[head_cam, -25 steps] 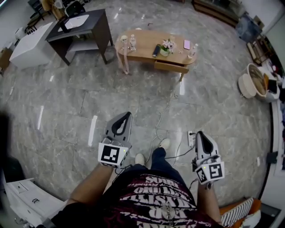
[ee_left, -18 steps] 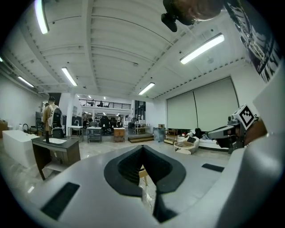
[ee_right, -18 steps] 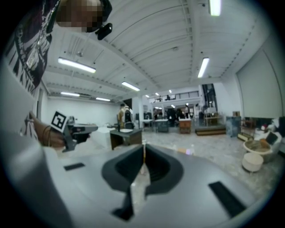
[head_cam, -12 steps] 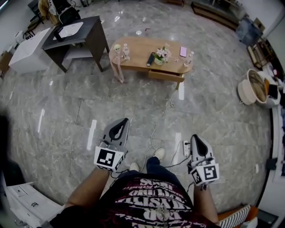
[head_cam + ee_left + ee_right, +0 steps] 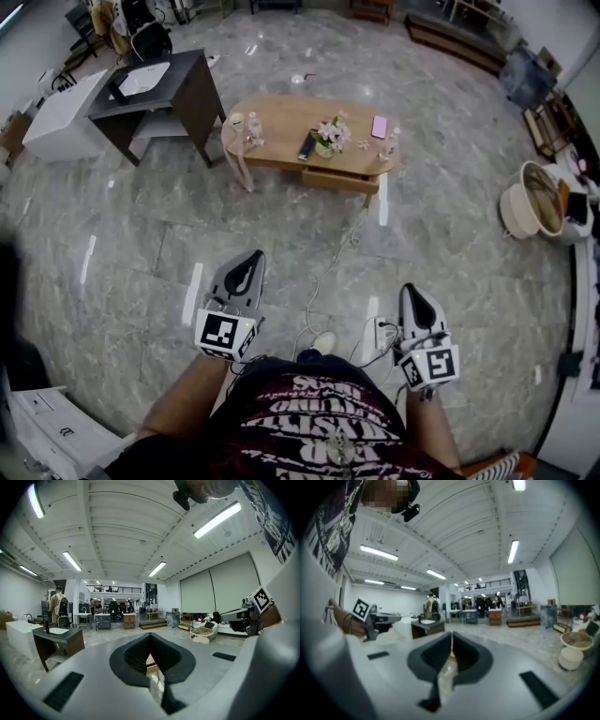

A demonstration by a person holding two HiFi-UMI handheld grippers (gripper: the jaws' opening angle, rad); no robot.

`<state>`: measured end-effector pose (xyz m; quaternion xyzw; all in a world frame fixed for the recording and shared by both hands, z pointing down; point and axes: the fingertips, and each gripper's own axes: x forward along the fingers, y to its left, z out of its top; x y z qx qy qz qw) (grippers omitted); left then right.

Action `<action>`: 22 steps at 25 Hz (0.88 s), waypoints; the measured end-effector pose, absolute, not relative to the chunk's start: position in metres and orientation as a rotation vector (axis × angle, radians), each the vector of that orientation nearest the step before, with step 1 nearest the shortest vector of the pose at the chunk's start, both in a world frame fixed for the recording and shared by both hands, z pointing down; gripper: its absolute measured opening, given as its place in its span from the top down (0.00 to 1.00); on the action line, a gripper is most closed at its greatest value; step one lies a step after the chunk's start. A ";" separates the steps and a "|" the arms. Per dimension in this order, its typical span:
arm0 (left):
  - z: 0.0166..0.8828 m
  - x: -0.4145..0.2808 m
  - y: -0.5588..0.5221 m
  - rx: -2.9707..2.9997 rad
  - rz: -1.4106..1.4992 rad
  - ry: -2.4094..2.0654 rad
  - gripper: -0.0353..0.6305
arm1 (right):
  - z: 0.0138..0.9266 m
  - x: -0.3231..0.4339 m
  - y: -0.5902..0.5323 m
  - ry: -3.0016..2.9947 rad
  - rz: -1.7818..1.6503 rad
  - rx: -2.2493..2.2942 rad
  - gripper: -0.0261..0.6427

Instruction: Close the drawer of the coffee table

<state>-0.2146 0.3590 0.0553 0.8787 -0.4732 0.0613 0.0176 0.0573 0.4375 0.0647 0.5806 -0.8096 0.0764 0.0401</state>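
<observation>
I am holding the left tongs (image 5: 253, 256) closed and empty. Well ahead, the drawer (image 5: 339, 179) is jutting open from the near side of the oval wooden desk (image 5: 281, 127). The right tongs (image 5: 410, 290) are also closed and empty. I judge the approach and the push are both remaining.

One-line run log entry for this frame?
phase: pre-contact; left gripper: shut, empty; right gripper: shut, empty; drawer: open; coffee table: ahead, unreached
</observation>
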 end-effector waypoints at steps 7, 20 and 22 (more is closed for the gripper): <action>0.049 -0.180 0.339 2.699 0.190 -1.530 0.91 | 0.064 0.101 0.407 -2.537 0.256 1.764 0.91; 0.047 -0.161 0.320 2.712 0.236 -1.527 0.91 | 0.073 0.123 0.384 -2.563 0.314 1.773 0.91; 0.051 -0.159 0.313 2.722 0.239 -1.513 0.91 | 0.075 0.126 0.379 -2.554 0.306 1.788 0.91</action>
